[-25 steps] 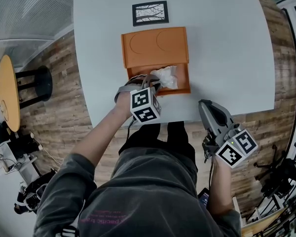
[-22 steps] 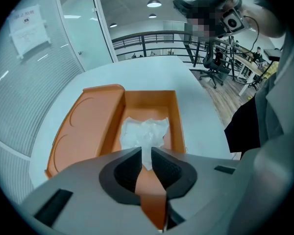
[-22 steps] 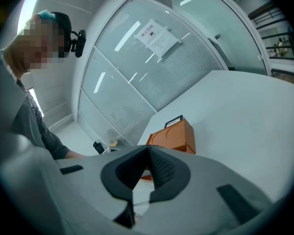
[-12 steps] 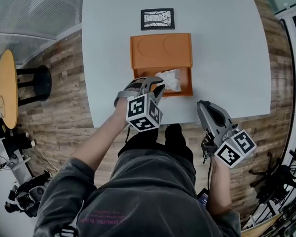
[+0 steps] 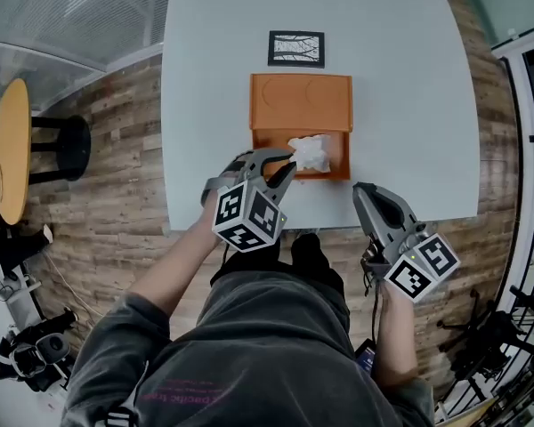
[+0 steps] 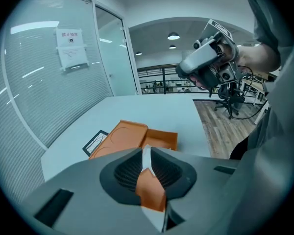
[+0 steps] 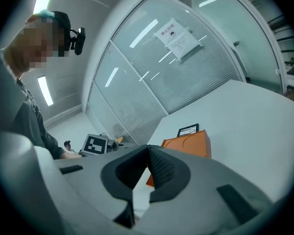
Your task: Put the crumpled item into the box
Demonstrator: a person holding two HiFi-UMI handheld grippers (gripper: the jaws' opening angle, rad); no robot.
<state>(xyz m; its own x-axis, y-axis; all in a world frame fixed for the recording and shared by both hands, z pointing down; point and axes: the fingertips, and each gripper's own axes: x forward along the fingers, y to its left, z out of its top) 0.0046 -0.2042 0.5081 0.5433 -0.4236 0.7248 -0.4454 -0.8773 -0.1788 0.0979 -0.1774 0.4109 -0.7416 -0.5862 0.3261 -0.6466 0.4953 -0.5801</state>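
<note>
An orange box (image 5: 262, 140) lies open on the white table (image 5: 400, 78), its lid (image 5: 301, 102) folded back to the far side. The crumpled white item (image 5: 311, 153) rests inside the box's tray. My left gripper (image 5: 287, 163) hovers at the tray's front left corner, just beside the item, jaws shut and empty. In the left gripper view the box (image 6: 120, 138) shows past the closed tips (image 6: 144, 151). My right gripper (image 5: 365, 192) hangs off the table's near edge, shut, holding nothing. In the right gripper view its tips (image 7: 148, 148) meet and the box (image 7: 188, 143) lies beyond.
A framed black-and-white card (image 5: 295, 49) lies on the table behind the box. To the left on the wood floor stand a round wooden table (image 5: 9, 149) and a black stool (image 5: 67, 149). A glass wall (image 6: 49, 82) runs along the table's far side.
The left gripper has drawn back from inside the tray to its front left corner. The crumpled item stays in the box. The right gripper has barely moved.
</note>
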